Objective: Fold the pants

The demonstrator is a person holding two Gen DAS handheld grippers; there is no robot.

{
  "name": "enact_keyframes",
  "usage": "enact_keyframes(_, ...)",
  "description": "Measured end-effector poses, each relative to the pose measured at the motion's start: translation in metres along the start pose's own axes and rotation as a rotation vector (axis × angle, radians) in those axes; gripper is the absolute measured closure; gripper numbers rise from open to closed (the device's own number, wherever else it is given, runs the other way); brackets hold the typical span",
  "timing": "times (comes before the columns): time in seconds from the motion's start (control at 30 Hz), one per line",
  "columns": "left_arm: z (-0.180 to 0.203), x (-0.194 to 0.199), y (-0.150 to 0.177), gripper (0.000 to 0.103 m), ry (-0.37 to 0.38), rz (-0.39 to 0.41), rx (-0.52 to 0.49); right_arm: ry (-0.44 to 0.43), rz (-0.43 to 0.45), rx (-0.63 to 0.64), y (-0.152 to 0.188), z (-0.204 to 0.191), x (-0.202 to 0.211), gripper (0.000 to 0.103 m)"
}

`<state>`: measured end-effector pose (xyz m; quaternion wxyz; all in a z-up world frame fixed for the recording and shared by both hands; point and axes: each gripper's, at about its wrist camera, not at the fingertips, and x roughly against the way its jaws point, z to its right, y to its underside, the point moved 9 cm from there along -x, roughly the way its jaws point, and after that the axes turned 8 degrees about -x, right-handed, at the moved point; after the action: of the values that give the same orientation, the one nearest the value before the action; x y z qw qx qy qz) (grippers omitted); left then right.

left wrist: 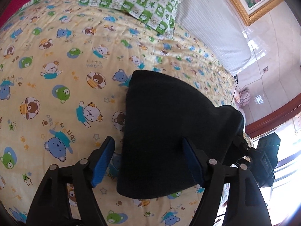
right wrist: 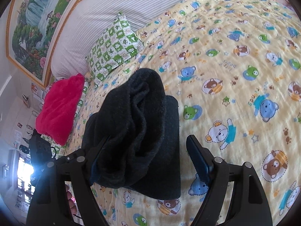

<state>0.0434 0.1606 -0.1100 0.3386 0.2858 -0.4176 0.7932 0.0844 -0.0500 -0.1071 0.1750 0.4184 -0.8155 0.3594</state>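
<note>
Black pants lie folded into a thick pad on the yellow bear-print bedsheet. My left gripper is open wide over their near edge. The cloth fills most of the gap and reaches the right blue pad, while the left pad stands clear over the sheet. In the right wrist view the pants show a bunched upper layer draped against the left finger. My right gripper is open too, and its right finger is apart from the cloth. Its body shows beside the pants' raised corner.
A green checked pillow lies at the head of the bed, against a white striped headboard. A red plush cloth sits at the bed's edge. A gold-framed painting hangs above. Open sheet spreads to the right.
</note>
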Motion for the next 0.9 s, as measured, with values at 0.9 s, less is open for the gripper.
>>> enact_keyframes(0.9, 0.003, -0.032, -0.004, 0.048, 0.025, -0.033, 0.010, -0.064, -0.014, 0.021, 0.016, 0.000, -0.007, 0.036)
